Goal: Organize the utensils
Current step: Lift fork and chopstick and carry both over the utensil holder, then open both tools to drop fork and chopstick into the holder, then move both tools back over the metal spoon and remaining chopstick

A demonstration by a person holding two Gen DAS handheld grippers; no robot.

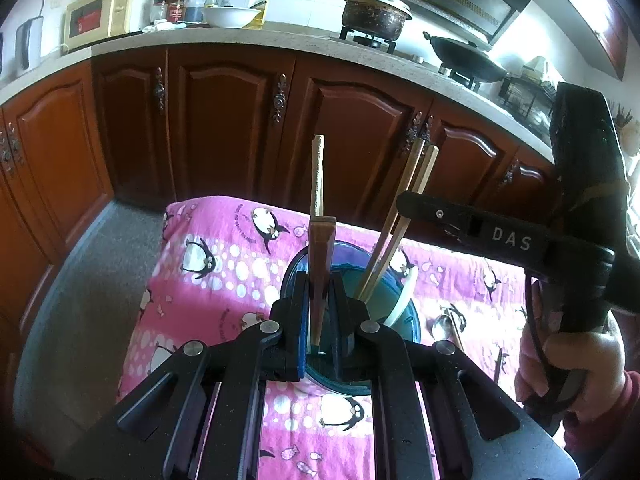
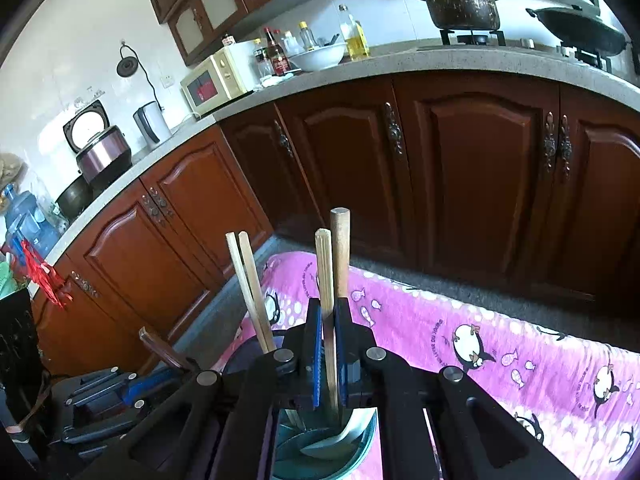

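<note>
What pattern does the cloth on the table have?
The cloth is pink with black-and-white penguins, small fish and white dots. It shows best in the right wrist view.

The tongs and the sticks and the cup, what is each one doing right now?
Left tongs: shut on a brown-handled utensil.
Right tongs: shut on a pair of chopsticks.
Blue cup: upright on the pink penguin cloth, holding utensils.
Loose chopsticks: leaning in the cup.
Metal spoon: lying on the cloth.
</note>
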